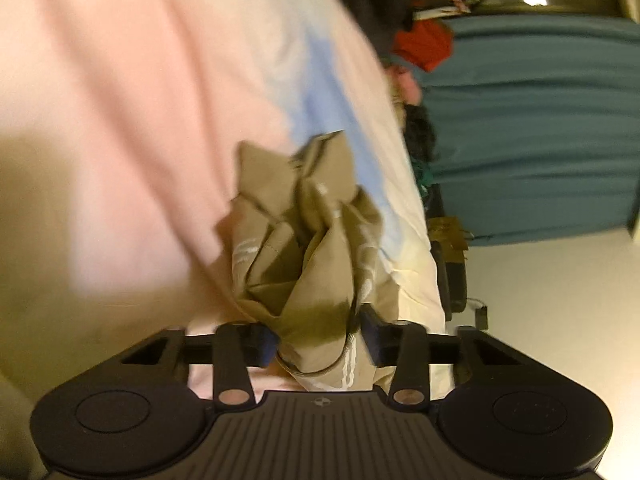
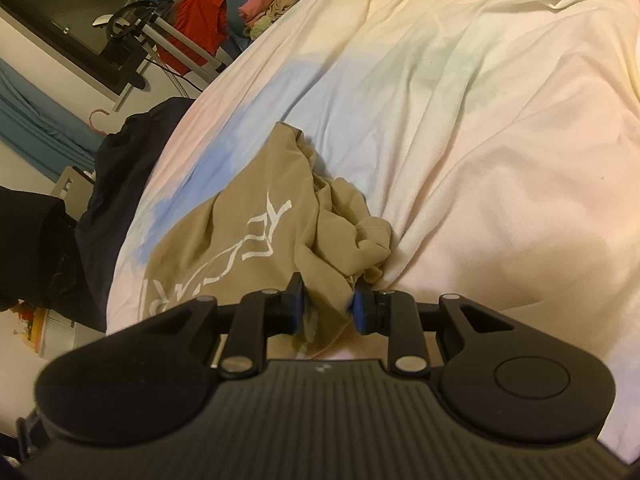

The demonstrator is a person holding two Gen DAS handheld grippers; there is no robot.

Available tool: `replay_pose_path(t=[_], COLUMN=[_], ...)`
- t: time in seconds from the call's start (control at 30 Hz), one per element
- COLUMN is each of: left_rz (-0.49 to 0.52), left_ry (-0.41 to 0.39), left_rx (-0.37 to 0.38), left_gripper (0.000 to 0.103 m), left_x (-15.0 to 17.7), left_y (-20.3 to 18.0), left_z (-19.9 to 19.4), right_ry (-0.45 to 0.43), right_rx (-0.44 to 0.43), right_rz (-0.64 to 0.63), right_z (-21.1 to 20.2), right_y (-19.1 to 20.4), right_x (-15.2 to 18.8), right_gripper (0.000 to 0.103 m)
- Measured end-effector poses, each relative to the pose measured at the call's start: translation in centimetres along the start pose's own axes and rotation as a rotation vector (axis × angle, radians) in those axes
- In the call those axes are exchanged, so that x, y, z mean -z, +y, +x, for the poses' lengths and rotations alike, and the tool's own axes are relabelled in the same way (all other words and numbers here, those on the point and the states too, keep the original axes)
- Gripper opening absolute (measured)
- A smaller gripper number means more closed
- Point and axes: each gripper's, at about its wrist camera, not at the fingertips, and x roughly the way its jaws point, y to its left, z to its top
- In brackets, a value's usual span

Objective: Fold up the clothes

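Observation:
A crumpled tan shirt (image 1: 304,216) with white lettering lies on a pastel bedsheet (image 1: 120,80). In the left wrist view my left gripper (image 1: 318,340) has a bunched fold of the shirt filling the space between its pads, which press on it from both sides. The right wrist view shows the same tan shirt (image 2: 248,232) near the bed's left edge, its lettering facing up on the bedsheet (image 2: 480,120). My right gripper (image 2: 328,306) is shut on a narrow fold at the shirt's near edge. The left wrist view is blurred.
A dark garment (image 2: 120,168) hangs over the bed's left edge. Beyond the bed are a red garment (image 2: 196,28) on a rack, a pile of clothes (image 2: 272,8) and a teal curtain (image 1: 540,120). Wide bare sheet stretches to the right of the shirt.

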Motion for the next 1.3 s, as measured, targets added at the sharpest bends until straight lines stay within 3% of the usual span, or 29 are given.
replay_pose_path(t=[0.13,0.4,0.47,0.53,0.6,0.7,0.77,0.8,0.83,0.9,1.03,1.13,1.3], left_rz=[0.070,0.043,0.033,0.031,0.046,0.074,0.078,0.071,0.053,0.028,0.058,0.063,-0.019], left_ry=[-0.024,-0.009,0.003,0.023,0.029,0.036,0.039,0.039,0.041,0.040,0.022,0.020,0.034], left_rx=[0.024,0.087,0.102,0.112,0.104,0.064,0.041,0.032,0.032,0.049,0.096,0.132,0.206], left_gripper=[0.018,0.017,0.021,0.037,0.046,0.048,0.045,0.030,0.024,0.020,0.018,0.018,0.016], left_x=[0.8,1.0,1.0,0.9,0.8,0.7,0.6,0.5,0.3,0.0,0.0,-0.1,-0.6], left_y=[-1.7,-1.3,-1.4,-1.7,-2.0,-2.4,-2.4,-2.2,-2.0,-1.8,-2.9,-3.3,-2.2], left_z=[-0.1,-0.5,-0.1,0.7,1.5,2.6,3.2,3.4,3.5,3.4,2.9,3.1,3.7], right_ry=[0.000,0.009,0.009,0.009,0.010,0.014,0.018,0.021,0.023,-0.001,-0.084,-0.107,0.142], right_rx=[-0.009,-0.038,-0.042,-0.049,-0.055,-0.066,-0.071,-0.073,-0.075,-0.064,-0.122,-0.194,-0.288], right_rz=[0.013,0.023,0.022,0.023,0.029,0.046,0.066,0.077,0.089,0.094,0.136,0.179,0.291], right_z=[-0.1,-0.7,-0.8,-0.9,-0.9,-1.0,-1.3,-1.4,-1.6,-2.5,-5.3,-6.8,-2.4], right_y=[-0.1,-0.2,-0.1,-0.1,-0.2,-0.4,-0.7,-0.8,-1.0,-1.1,-0.8,-0.3,1.8], right_x=[-0.2,-0.6,-0.6,-0.6,-0.7,-0.8,-0.9,-1.0,-1.1,-1.5,-1.7,-1.3,1.6], right_gripper=[0.027,0.029,0.029,0.029,0.029,0.029,0.029,0.030,0.031,0.040,0.085,0.086,0.085])
